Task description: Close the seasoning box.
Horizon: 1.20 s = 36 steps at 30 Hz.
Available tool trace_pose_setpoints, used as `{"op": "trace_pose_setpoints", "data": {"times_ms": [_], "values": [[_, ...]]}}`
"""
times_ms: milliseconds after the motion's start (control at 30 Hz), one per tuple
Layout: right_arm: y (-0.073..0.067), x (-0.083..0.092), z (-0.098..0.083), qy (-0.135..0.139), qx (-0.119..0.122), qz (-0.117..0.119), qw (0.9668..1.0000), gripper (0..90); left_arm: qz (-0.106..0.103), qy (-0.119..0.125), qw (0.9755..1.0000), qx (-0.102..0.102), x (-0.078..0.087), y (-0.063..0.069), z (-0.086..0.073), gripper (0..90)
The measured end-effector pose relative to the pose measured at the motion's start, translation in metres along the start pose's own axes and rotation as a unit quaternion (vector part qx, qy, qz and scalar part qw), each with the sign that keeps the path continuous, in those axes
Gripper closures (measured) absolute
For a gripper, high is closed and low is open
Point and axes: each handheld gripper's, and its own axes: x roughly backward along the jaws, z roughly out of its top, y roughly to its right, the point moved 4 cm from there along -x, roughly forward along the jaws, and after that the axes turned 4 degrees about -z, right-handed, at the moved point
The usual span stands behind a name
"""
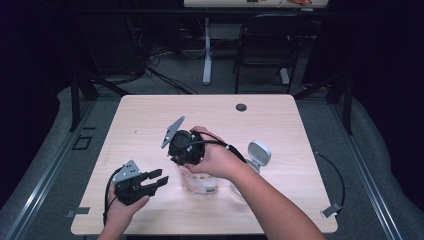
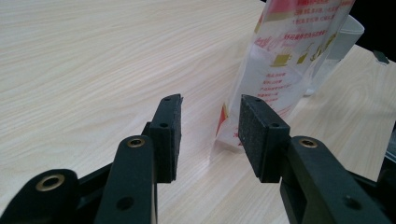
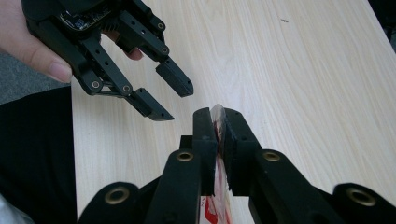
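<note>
table (image 1: 150, 115): pale wood, dim room behind.
pouch (image 2: 285, 60): centre of high view, thin, soft, light; judged slippery.
right gripper (image 3: 220, 122): clamped on pouch's top edge.
left gripper (image 2: 210, 122): jaws apart, empty.

On the clear plastic bag (image 2: 285, 60) standing in front of my left gripper I see rows of small red print, too fine for me to read. Between those rows sit gold signs, a cup and a pitcher among them
</note>
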Motion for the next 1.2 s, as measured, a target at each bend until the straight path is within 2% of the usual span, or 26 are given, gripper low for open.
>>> {"op": "trace_pose_setpoints", "data": {"times_ms": [333,533,833,1033,1200], "values": [[-0.002,-0.003,0.002,-0.001,0.001,0.003,1.0000,84.1,-0.001,-0.002,1.0000,0.001,-0.001,0.001,0.000,59.9],[-0.003,-0.008,0.002,-0.017,0.008,0.003,0.9998,85.3,-0.001,-0.002,1.0000,0.001,-0.001,0.000,0.000,59.9],[-0.002,-0.009,0.002,-0.013,0.002,0.006,0.9999,85.9,0.000,-0.001,1.0000,0.002,-0.001,0.000,-0.001,59.9],[-0.002,-0.012,0.000,-0.022,0.006,0.005,0.9997,84.4,-0.002,-0.005,1.0000,-0.001,-0.001,0.000,-0.001,59.9],[-0.002,-0.014,-0.002,-0.025,-0.001,0.009,0.9996,85.1,-0.002,0.001,1.0000,0.003,-0.001,0.000,-0.001,59.9]]}}
